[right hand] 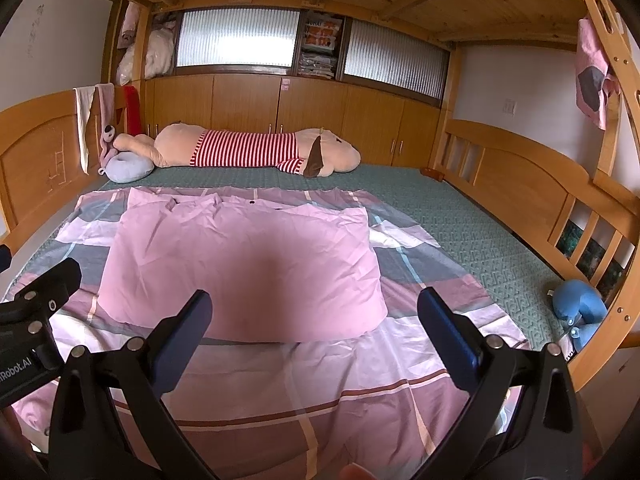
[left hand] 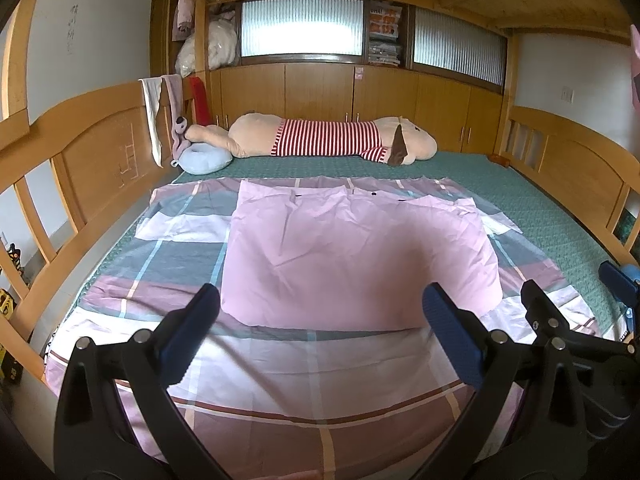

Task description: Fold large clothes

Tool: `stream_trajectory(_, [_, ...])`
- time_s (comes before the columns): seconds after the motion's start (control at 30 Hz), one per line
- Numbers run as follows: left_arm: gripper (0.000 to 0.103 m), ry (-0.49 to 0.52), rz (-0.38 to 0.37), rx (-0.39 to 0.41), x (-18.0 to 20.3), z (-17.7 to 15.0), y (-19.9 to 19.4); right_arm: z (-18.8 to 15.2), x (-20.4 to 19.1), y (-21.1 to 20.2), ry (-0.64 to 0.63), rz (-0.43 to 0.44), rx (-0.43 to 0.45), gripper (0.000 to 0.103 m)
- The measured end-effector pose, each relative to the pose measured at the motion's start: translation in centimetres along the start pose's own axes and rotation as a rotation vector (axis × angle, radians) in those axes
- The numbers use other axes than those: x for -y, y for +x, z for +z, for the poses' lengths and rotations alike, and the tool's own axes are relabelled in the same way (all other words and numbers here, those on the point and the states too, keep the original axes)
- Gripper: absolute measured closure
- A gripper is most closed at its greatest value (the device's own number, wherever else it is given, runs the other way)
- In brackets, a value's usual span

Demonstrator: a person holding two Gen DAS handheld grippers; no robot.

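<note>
A plain pink folded cloth (left hand: 352,256) (right hand: 244,264) lies flat on a larger checked sheet (left hand: 280,376) (right hand: 320,376) in pink, grey and white, spread over the bed. My left gripper (left hand: 320,312) hovers open over the near edge of the pink cloth, holding nothing. My right gripper (right hand: 316,316) is also open above that near edge, empty. In the left wrist view the right gripper's body (left hand: 560,332) shows at the right; in the right wrist view the left gripper's body (right hand: 36,312) shows at the left.
A green mattress cover (left hand: 552,208) (right hand: 472,232) surrounds the sheet. A long plush toy in a striped shirt (left hand: 320,138) (right hand: 256,152) lies at the far edge. Wooden rails (left hand: 80,168) (right hand: 540,184) flank the bed. A blue neck pillow (right hand: 580,308) sits at the right rail, a pale one (left hand: 204,160) far left.
</note>
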State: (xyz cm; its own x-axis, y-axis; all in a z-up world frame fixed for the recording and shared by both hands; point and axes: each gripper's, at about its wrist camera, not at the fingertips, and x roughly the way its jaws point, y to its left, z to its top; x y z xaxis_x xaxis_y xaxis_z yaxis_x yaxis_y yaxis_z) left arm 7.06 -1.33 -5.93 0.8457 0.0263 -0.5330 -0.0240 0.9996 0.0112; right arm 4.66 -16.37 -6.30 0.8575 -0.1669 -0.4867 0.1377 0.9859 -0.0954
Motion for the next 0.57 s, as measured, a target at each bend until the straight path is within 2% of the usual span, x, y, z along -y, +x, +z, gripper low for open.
stream_trajectory(0.17, [0.002,-0.012,-0.038,-0.003,-0.2,-0.1,0.4,-0.3,-0.2,0.4,-0.002,0.009,-0.01,0.001])
stream_trajectory(0.37, [0.002,0.023,-0.009,0.008,0.2,-0.6,1.3,-0.9,-0.5,1.6,-0.009,0.011,-0.037,0.001])
stream_trajectory(0.47, [0.002,0.006,0.005,-0.005,-0.3,-1.2,2.9,-1.3,-0.2,2.8,-0.006,0.01,-0.05,0.001])
stream_trajectory(0.57, [0.002,-0.043,0.009,-0.031,-1.8,-2.3,5.9,-2.0,0.6,5.3,0.005,0.048,-0.087,0.001])
